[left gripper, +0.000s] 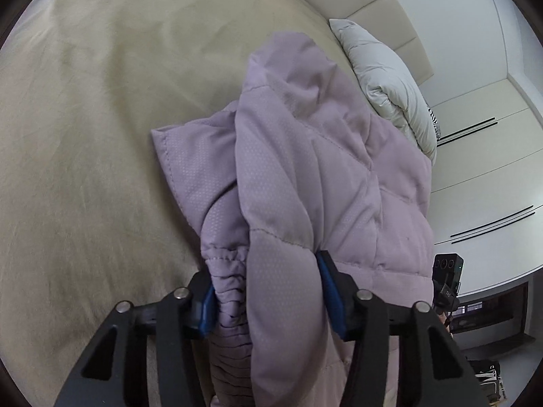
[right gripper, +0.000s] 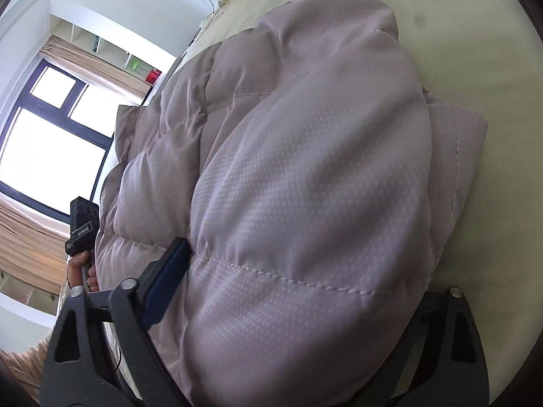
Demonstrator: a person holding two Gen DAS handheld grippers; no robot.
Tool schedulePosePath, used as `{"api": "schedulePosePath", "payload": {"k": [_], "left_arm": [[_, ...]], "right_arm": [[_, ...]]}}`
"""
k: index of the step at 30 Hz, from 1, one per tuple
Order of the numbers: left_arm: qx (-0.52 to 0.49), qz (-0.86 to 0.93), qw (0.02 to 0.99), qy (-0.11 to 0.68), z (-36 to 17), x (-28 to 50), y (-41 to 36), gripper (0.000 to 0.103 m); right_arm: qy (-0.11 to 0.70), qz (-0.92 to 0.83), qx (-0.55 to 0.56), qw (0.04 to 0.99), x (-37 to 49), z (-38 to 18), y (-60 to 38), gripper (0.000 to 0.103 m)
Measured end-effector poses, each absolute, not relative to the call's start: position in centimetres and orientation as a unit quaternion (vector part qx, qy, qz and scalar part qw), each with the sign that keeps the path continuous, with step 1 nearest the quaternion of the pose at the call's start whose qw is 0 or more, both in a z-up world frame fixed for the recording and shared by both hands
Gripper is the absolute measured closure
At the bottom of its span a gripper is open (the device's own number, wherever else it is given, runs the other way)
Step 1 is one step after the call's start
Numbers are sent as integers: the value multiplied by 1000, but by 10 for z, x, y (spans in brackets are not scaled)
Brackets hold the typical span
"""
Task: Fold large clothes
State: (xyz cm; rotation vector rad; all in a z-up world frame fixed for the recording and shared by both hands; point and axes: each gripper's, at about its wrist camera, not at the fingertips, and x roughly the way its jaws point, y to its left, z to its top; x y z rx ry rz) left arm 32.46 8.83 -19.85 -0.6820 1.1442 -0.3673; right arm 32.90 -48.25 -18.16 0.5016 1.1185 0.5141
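A puffy lilac quilted jacket (left gripper: 305, 156) lies bunched on the beige bed sheet (left gripper: 85, 135). My left gripper (left gripper: 268, 281) has its blue pads (left gripper: 331, 291) pressed on a thick fold of the jacket, with a gathered cuff (left gripper: 225, 271) against the left pad. In the right wrist view the jacket (right gripper: 305, 169) fills the frame and bulges between the jaws of my right gripper (right gripper: 305, 271). Its left finger (right gripper: 169, 271) dents the padding at a seam. The jacket hides its right fingertip.
A white pillow (left gripper: 383, 81) leans on the padded headboard (left gripper: 366, 3) behind the jacket. Pale wardrobe doors (left gripper: 475, 169) stand to the right. In the right wrist view a hand (right gripper: 79, 268) holds the other gripper's handle, with a window (right gripper: 51, 135) and curtains behind.
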Motion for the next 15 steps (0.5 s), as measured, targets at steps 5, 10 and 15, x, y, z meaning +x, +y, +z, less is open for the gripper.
{"api": "schedulePosePath", "payload": {"k": [5,10,15], "left_arm": [[-315,-181,775,516,-176,304,91,68],[-311,-194,779,509,-146,252,97,70],[-298,-194,782,512,-124,186,104,69]], "right_arm": [[485,230,215,816,292,-154,-484,51],[471,245,217,819,250,-119,-489,58],[488,261,221,803,185,-103,-490,59]]}}
